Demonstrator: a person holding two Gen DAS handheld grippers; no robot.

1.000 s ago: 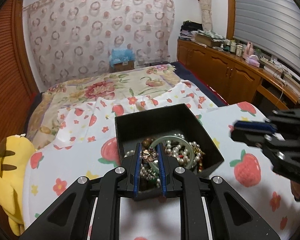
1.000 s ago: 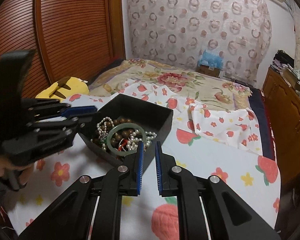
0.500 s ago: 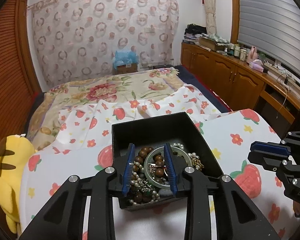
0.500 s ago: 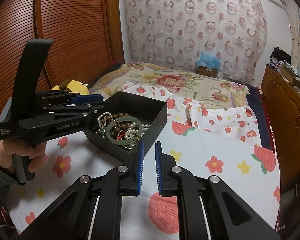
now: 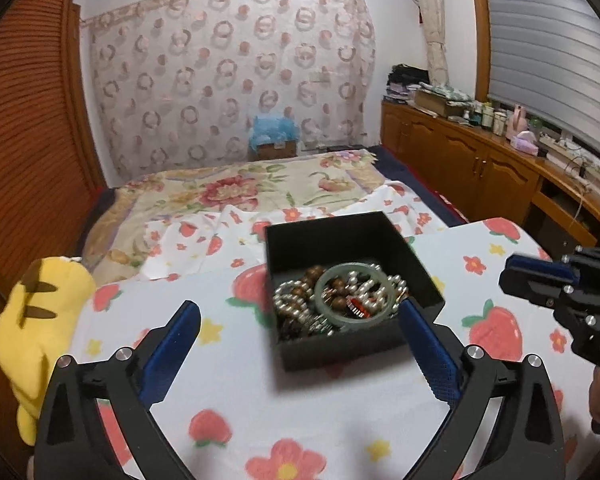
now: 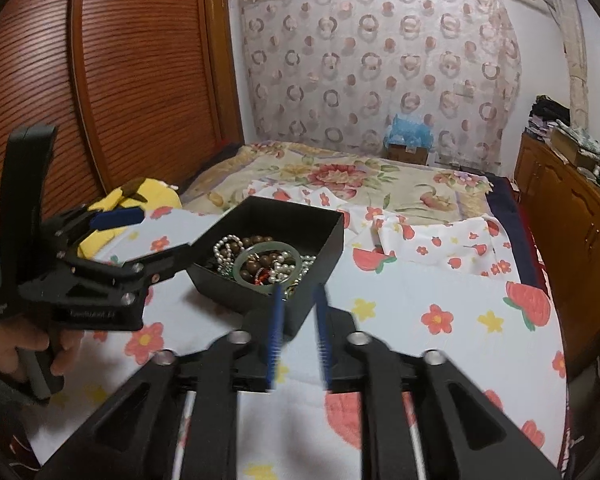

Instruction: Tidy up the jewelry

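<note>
A black open box (image 5: 328, 240) stands on the strawberry-print cloth, holding a green bangle (image 5: 323, 288), pearl strings (image 5: 292, 300) and brown wooden beads. My left gripper (image 5: 298, 307) hangs just before the box's near side, its jaws opening wide with nothing pressed between the blue pads. In the right wrist view the same box (image 6: 276, 216) and bangle (image 6: 239, 268) lie ahead. My right gripper (image 6: 299, 292) is at the box's near corner, its jaws opening a little and holding nothing. The left gripper (image 6: 164, 234) shows at the left there.
A yellow plush toy (image 5: 40, 312) lies at the cloth's left edge. Behind the box is a bed with a flowered cover (image 5: 240, 188). Wooden cabinets (image 5: 480, 168) run along the right wall, and a slatted wooden door (image 6: 140, 80) stands at the left. A hand (image 6: 4, 356) grips the left handle.
The left gripper, nearly shut over the jewelry in the box, has pulled back and spread wide. The right gripper's narrow gap has widened, and it has drawn nearer the box's corner.
</note>
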